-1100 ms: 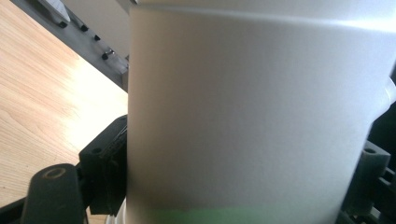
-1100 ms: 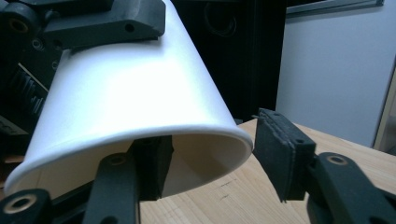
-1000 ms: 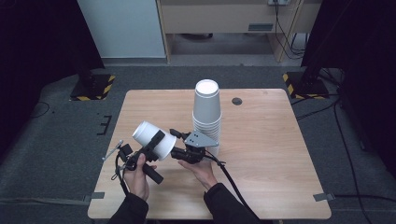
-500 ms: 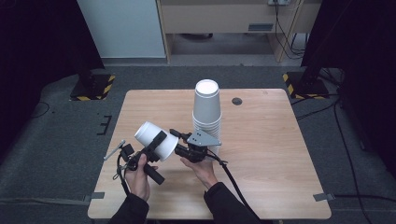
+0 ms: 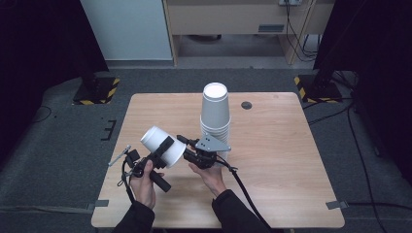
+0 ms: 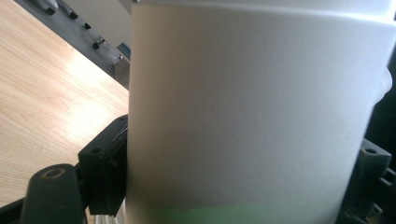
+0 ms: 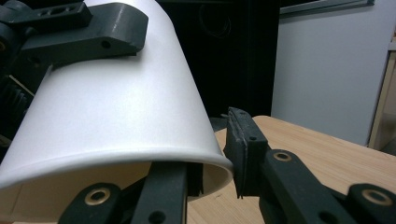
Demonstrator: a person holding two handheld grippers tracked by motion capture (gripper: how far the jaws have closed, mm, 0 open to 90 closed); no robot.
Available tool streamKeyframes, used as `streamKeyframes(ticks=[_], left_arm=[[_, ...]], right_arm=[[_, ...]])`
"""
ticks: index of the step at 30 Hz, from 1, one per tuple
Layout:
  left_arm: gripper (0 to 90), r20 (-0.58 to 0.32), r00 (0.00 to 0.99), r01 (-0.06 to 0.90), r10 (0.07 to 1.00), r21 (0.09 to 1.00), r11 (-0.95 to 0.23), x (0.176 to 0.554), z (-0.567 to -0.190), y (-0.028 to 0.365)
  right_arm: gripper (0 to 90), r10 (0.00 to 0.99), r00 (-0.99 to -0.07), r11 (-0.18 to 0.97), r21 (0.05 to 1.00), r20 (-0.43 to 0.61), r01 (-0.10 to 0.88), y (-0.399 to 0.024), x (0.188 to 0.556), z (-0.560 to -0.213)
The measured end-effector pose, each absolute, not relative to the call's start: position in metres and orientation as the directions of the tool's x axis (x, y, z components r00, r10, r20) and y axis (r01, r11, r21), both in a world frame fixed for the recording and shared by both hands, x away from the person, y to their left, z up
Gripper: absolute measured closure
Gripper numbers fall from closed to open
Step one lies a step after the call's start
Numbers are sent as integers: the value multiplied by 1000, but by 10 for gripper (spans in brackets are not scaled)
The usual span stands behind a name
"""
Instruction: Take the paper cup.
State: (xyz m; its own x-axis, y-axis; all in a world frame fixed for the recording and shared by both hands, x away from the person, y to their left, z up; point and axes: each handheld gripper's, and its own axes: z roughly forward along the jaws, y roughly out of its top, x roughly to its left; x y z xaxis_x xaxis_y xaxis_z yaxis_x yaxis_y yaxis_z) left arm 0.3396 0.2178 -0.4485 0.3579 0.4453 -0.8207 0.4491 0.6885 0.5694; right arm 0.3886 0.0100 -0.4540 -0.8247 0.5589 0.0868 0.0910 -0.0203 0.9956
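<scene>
The wooden table [image 5: 291, 160] carries everything in front of you. Toward its far edge, about midway along, a tall stack of white paper cups [image 5: 215, 112] stands upside down, bottom up. A small dark round mark [image 5: 247, 105] lies on the tabletop just right of the stack, near the far edge.

The single white cup [image 5: 162, 144] you are working on is off the table, held in the air above the near-left part of the tabletop, tilted with its closed bottom pointing up and to the left and its open mouth toward your right hand.

Your left gripper [image 5: 158, 155] is pinching that cup across its wall: in the left gripper view the cup's side [image 6: 252, 116] sits between the two black jaws, pressed on both sides.

Your right gripper [image 5: 187, 141] meets the cup's mouth from the right, just in front of the stack. Its jaws have just been closing, with the rim [image 7: 205, 156] between them: in the right gripper view one jaw reaches inside the mouth and the other stands outside the wall. The outer pad looks a sliver clear of the rim, though from this close angle it is hard to be sure.
</scene>
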Motion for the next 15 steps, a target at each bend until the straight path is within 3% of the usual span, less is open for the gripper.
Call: streamKeyframes(ticks=[10,15], left_arm=[[154,-817,362,457,449,575,679,340,-448,217],[154,-820,364,456,442,571,683,339,-446,216]], right_arm=[[682,568,-818,-29,995,91,91,13,389,-454],[691,565,-820,-27,996,89,90,12,388,-453]])
